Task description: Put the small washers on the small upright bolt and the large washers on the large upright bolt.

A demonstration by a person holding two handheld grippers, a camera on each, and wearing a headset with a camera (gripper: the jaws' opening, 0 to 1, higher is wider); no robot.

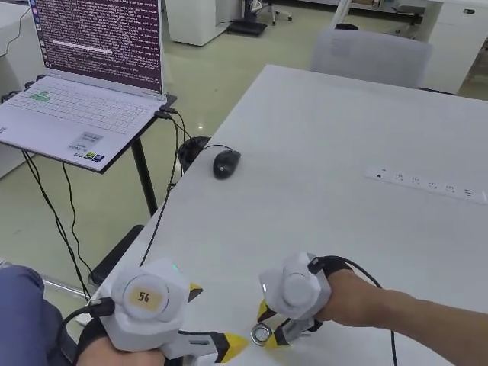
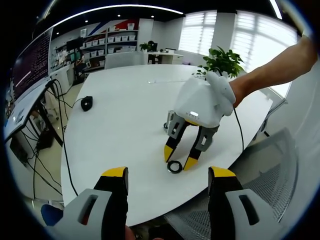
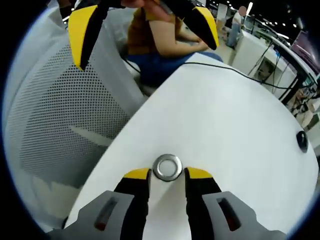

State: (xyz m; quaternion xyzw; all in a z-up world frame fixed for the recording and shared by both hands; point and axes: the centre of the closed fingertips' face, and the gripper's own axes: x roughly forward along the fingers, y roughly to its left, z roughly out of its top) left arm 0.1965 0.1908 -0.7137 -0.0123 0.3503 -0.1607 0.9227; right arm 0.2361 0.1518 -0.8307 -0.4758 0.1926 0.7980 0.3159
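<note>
Steel washer (image 3: 167,167) at 12 o'clock of right claw (image 3: 168,174), jaws apart; skewed closing may flick it off counter (image 3: 225,115). Left claw (image 2: 167,172) apart.

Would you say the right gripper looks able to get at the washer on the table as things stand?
Probably yes: the right gripper has its jaws open just short of the washer, flat on the table, nothing between.

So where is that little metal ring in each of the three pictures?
Head view: the washer lies bottom centre, at the right gripper's tips.
Left gripper view: the washer sits centre, under the right gripper.
Right gripper view: the washer sits lower centre, just beyond the jaw tips.
Shared landmark: the black mouse.
</note>
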